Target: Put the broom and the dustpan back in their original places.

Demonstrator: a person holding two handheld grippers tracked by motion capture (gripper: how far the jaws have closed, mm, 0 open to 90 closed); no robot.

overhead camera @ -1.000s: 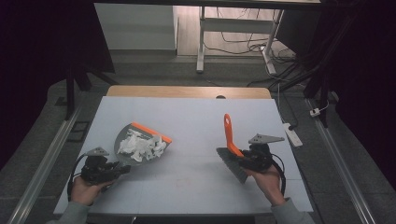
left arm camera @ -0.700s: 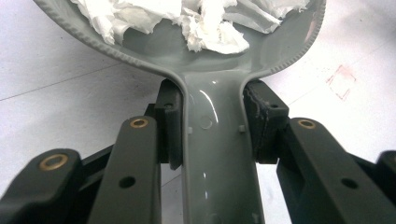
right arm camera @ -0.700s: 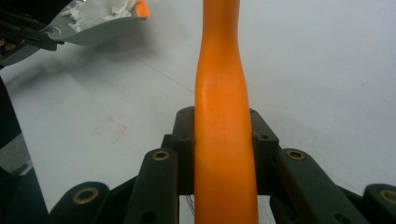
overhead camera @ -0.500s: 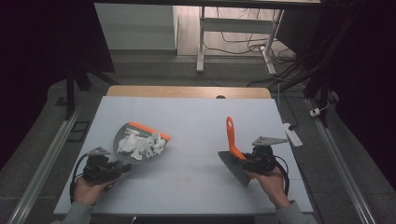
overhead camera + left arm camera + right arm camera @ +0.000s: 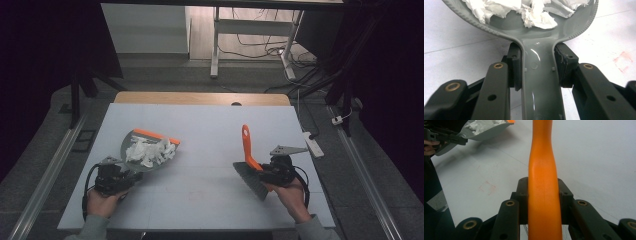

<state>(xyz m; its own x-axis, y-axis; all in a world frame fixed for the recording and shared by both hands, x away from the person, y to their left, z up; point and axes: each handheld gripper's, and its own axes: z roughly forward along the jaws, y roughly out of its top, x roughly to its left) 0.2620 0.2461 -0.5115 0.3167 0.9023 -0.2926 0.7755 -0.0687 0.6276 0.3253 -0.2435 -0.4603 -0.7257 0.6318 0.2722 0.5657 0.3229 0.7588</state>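
One grey dustpan [image 5: 141,150] is seen at the left part of the white table [image 5: 210,125], and it lies directly in front of the left gripper [image 5: 116,176], with its pan pointed away from the person. A heap of crumpled white paper [image 5: 148,150] is carried inside the pan, and an orange strip [image 5: 156,136] is seen along the far lip. In the left gripper view the grey handle [image 5: 540,82] of the dustpan is clamped between the two black jaws, which are closed against both sides of it. One brush is held at the right part of the table, well apart from the dustpan. Its orange handle [image 5: 247,145] is raised up and away from the person, while its dark bristle head [image 5: 250,179] is turned down toward the table, just beside the right gripper [image 5: 270,172]. In the right gripper view the orange handle [image 5: 543,185] is pressed between the jaws, which are closed on it from both sides. Two grippers are counted, each one held by one hand. On the floor beyond the right edge of the table, one white power strip [image 5: 311,144] is seen.
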